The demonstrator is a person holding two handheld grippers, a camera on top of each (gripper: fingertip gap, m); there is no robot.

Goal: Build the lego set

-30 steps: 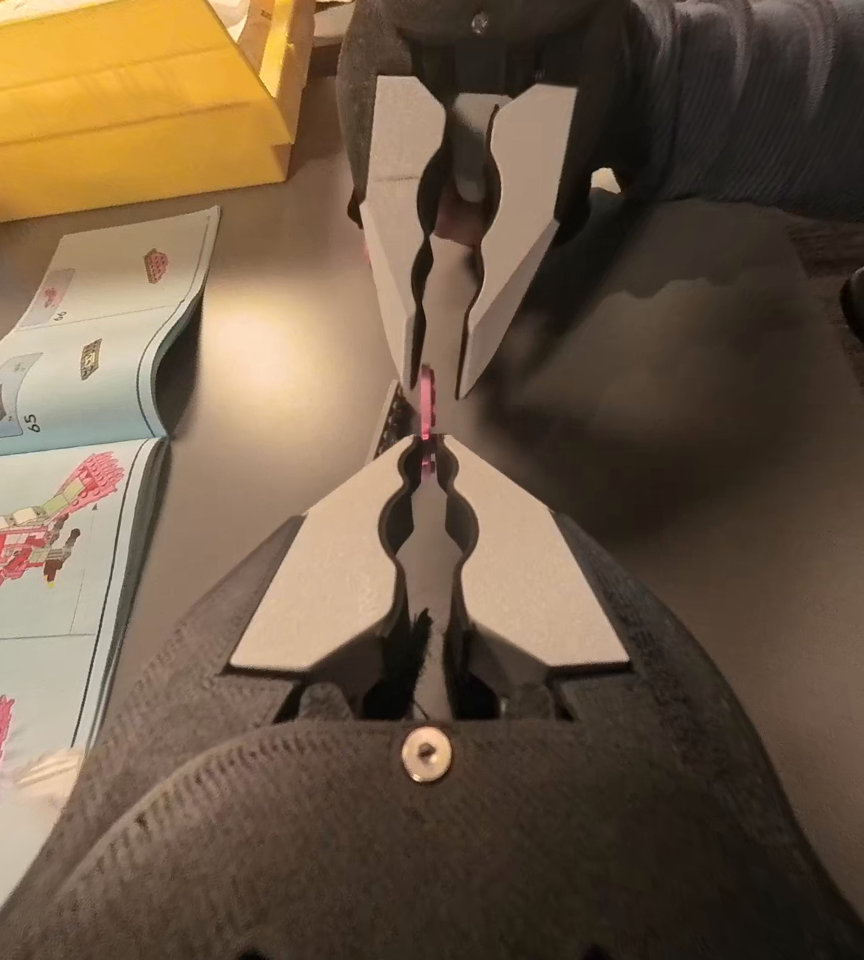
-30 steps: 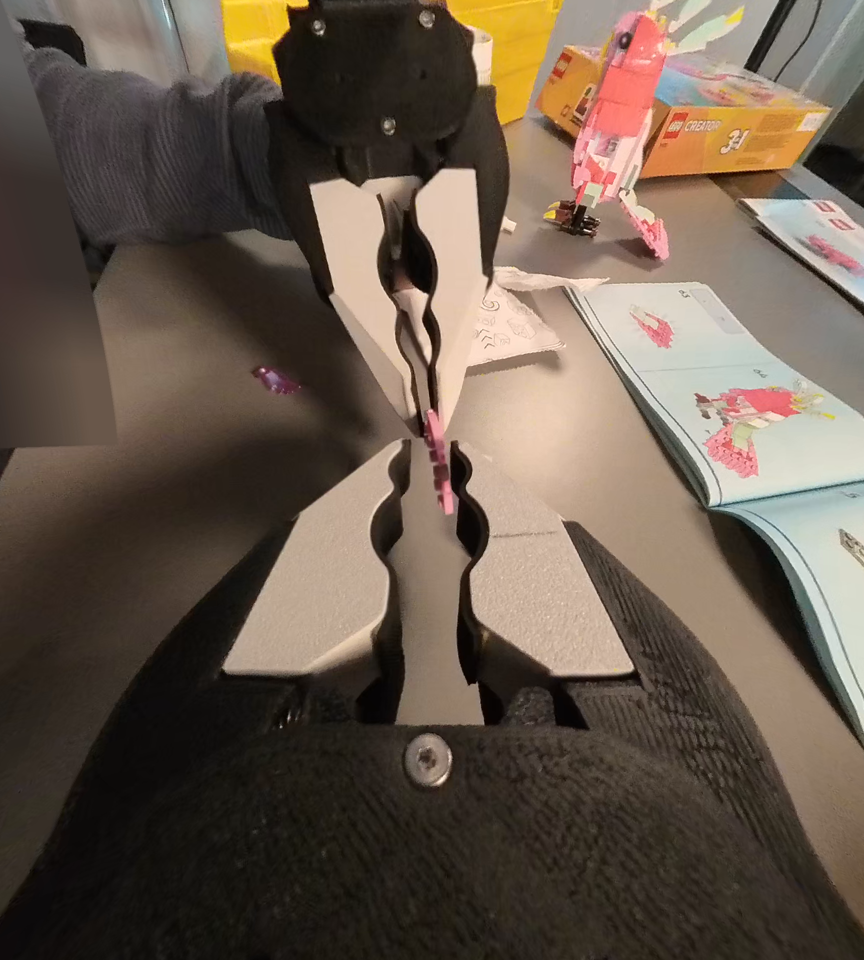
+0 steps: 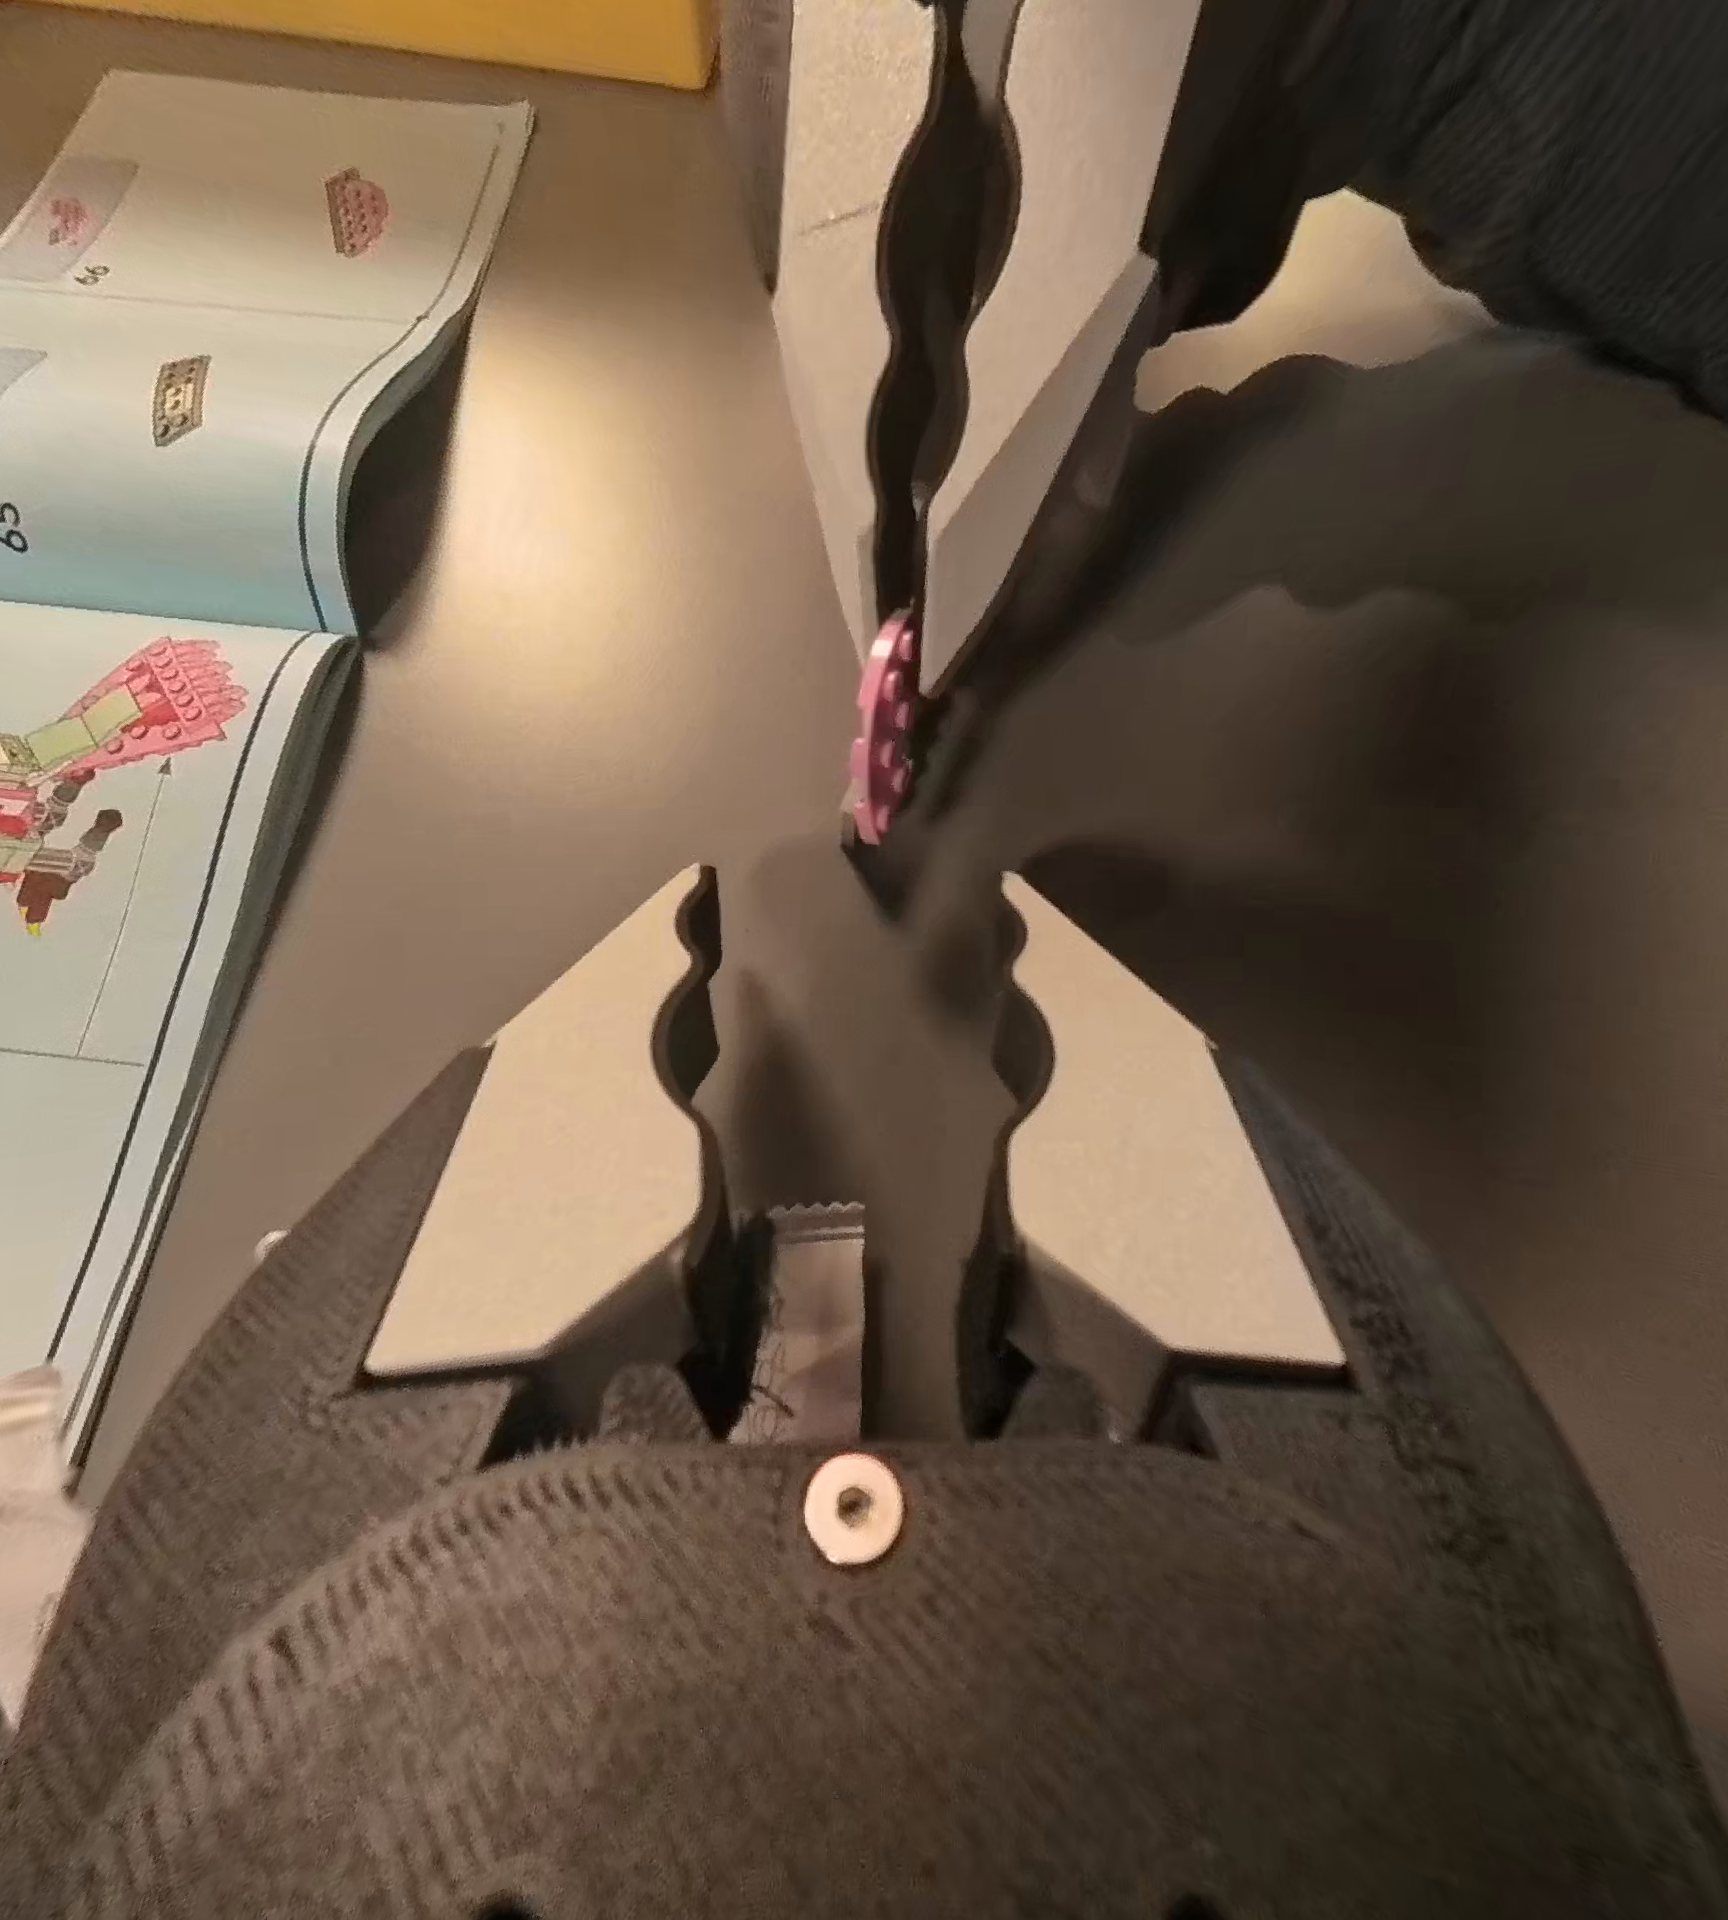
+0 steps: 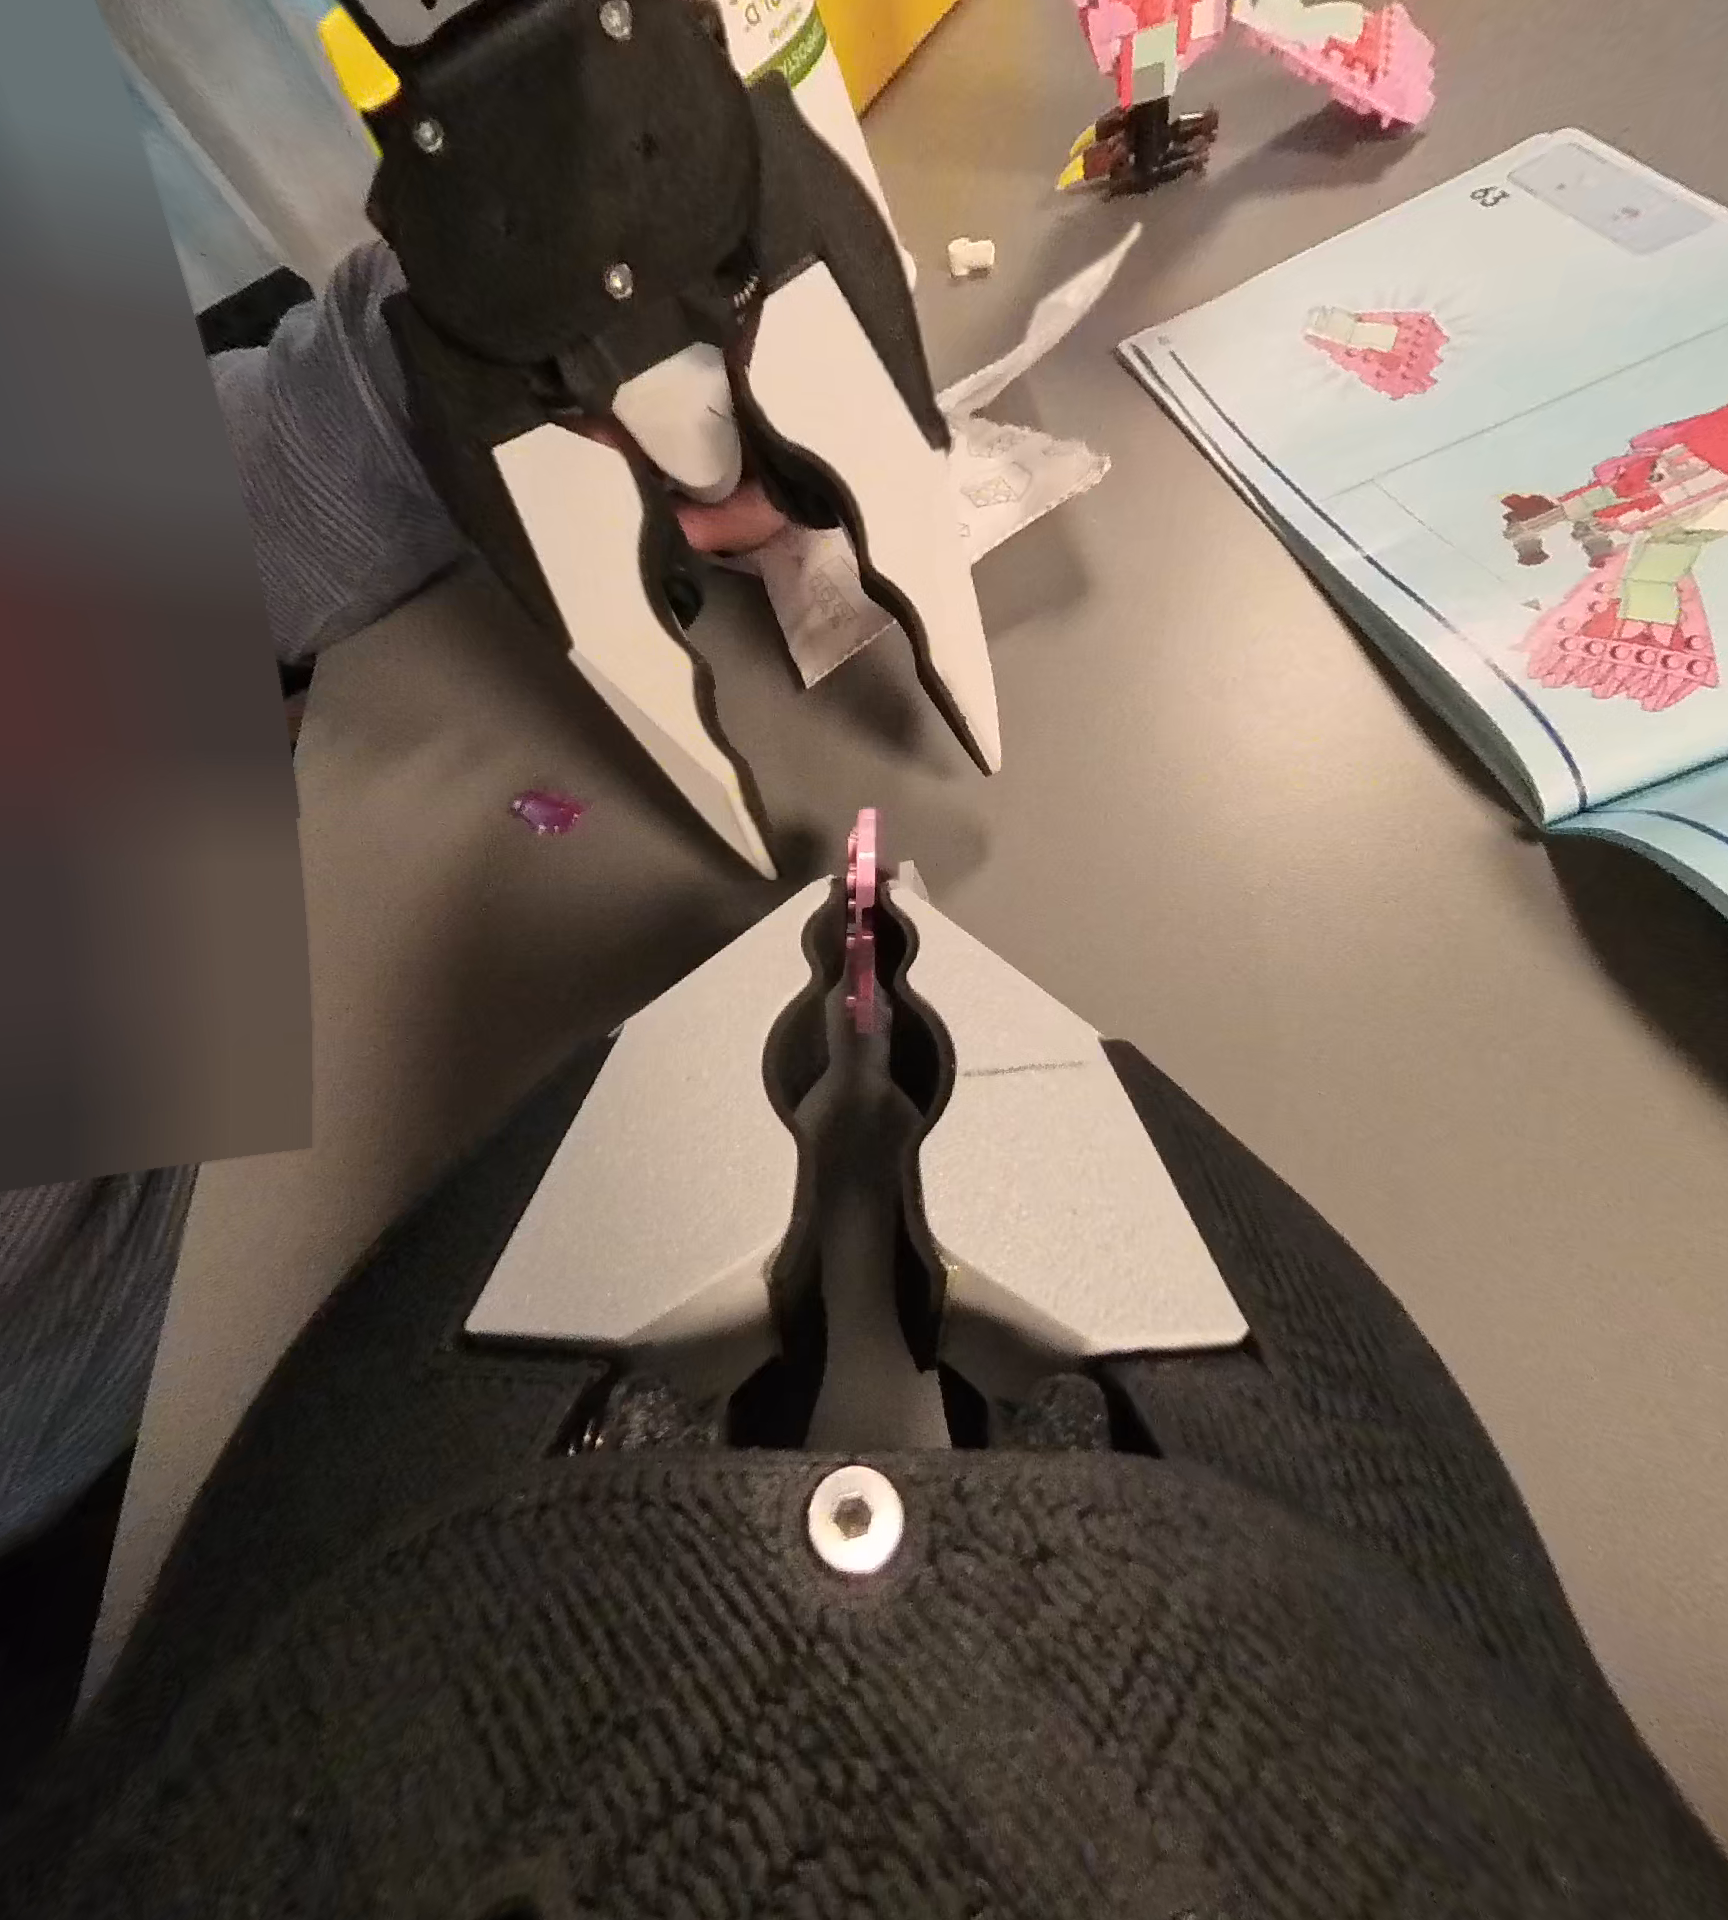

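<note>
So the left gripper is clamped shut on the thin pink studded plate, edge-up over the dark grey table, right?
Not the left. The right gripper is shut on the thin pink studded plate, edge-up over the dark grey table; the left gripper stands open. Both wrist views show it.

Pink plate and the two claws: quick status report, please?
Right gripper shut on pink studded plate, held edge-up. Left gripper open, empty, facing it. Small purple piece on table, off to the side.
</note>
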